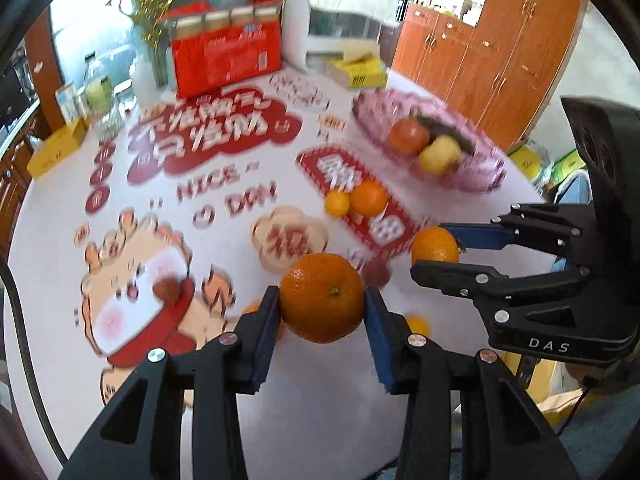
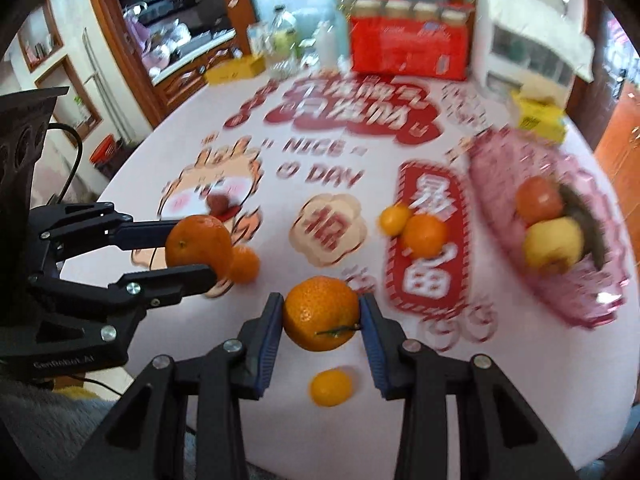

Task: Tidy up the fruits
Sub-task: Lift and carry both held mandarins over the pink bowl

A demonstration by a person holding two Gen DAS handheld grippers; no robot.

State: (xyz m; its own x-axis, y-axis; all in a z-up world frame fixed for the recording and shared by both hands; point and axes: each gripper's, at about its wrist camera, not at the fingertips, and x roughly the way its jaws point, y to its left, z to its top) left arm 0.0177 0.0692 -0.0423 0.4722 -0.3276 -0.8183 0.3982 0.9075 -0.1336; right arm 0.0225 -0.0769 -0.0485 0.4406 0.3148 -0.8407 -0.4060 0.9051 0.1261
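Black angular left gripper (image 1: 322,300), blue ridged pads (image 1: 267,334), clenched on a round orange (image 1: 322,297) with dimpled skin and a small green stem scar; fruit lifted clear of the table. Right gripper (image 2: 321,314) of the same build, likewise clamped on a second orange (image 2: 321,313), flatter in shape, a thin green stem lying across its lower face.

Each tool shows in the other's camera: right one at the right edge of the left view, left one at the left edge of the right view, both with fruit between the fingers.

Table (image 2: 168,152): round, glossy white cloth with red and peach cartoon prints, blurred. Loose on it:
- small smooth kumquat (image 2: 331,387) just below the right gripper
- mandarin pair (image 2: 416,228) touching, on the red rectangular print
- another mandarin (image 2: 245,265) behind the left gripper's fruit
- dark red bumpy lychee (image 2: 218,203) on the cartoon face

Pink translucent scalloped dish (image 2: 600,300) at the right holds a red tomato-like fruit (image 2: 538,199) and a yellow apple (image 2: 554,242), touching.

Far edge: red carton (image 2: 408,50) of bottles, white plastic appliance (image 2: 532,52), yellow boxes (image 2: 540,118).
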